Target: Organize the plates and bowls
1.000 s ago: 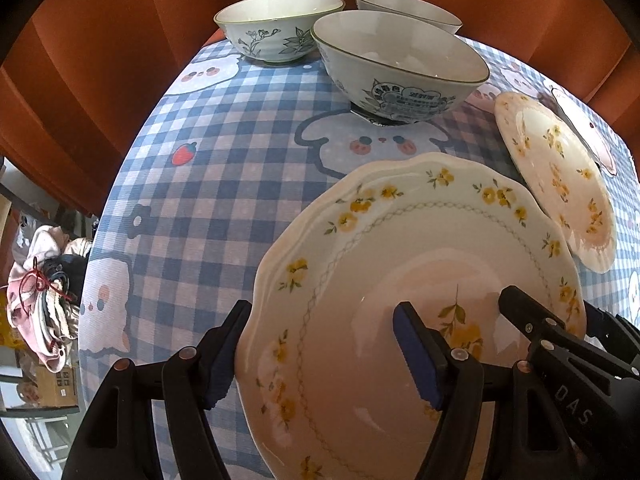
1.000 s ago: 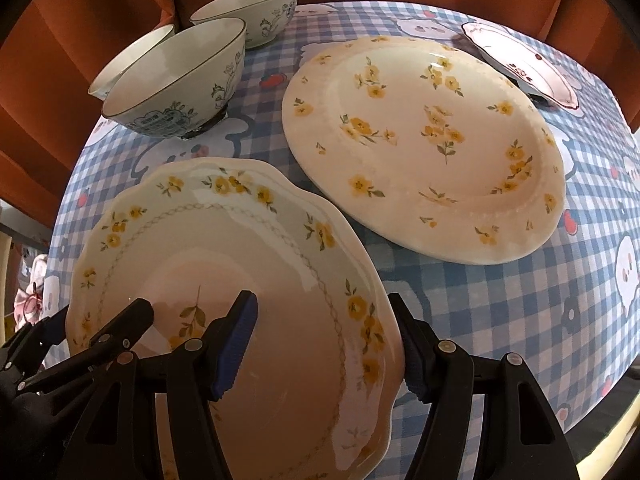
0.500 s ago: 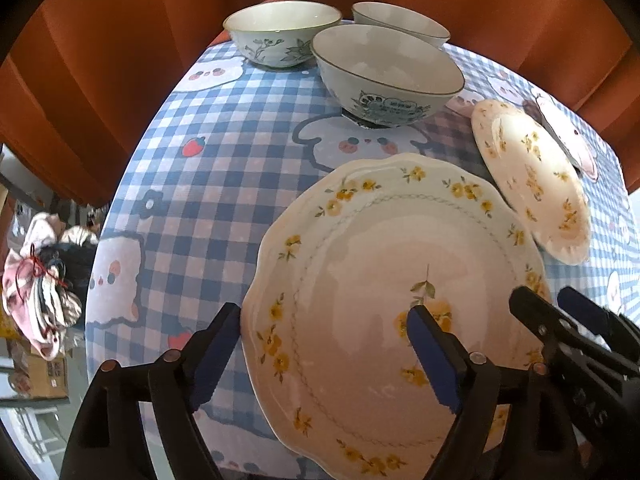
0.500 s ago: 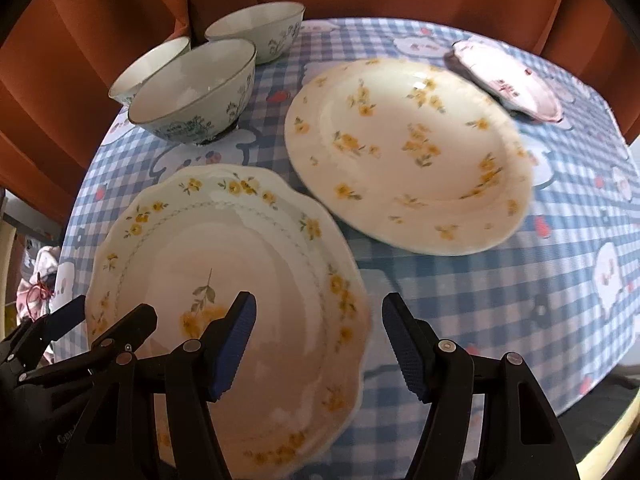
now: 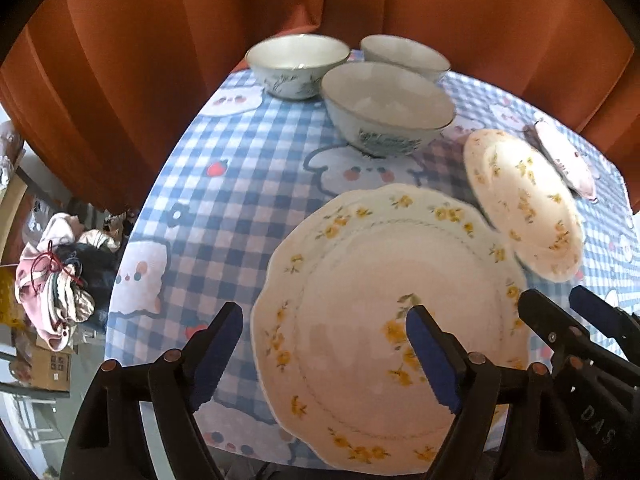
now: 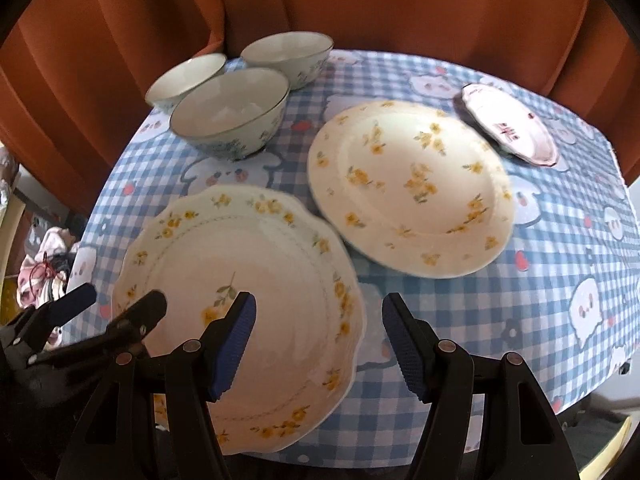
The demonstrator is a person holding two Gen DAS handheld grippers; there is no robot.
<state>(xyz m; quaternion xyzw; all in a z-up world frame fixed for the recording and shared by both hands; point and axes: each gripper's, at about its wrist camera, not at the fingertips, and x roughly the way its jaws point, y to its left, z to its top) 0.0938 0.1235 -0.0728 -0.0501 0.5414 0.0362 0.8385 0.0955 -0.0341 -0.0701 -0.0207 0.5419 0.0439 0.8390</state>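
The scalloped plate [image 5: 380,320] lies flat on the checked tablecloth [image 5: 240,200] at the near edge. Above it the left gripper [image 5: 326,354], jaws just widened, and right gripper [image 6: 318,346] both gape empty. Beyond sit a round floral plate [image 6: 412,188], three bowls [image 6: 232,112] and a pink-trimmed dish [image 6: 508,128].
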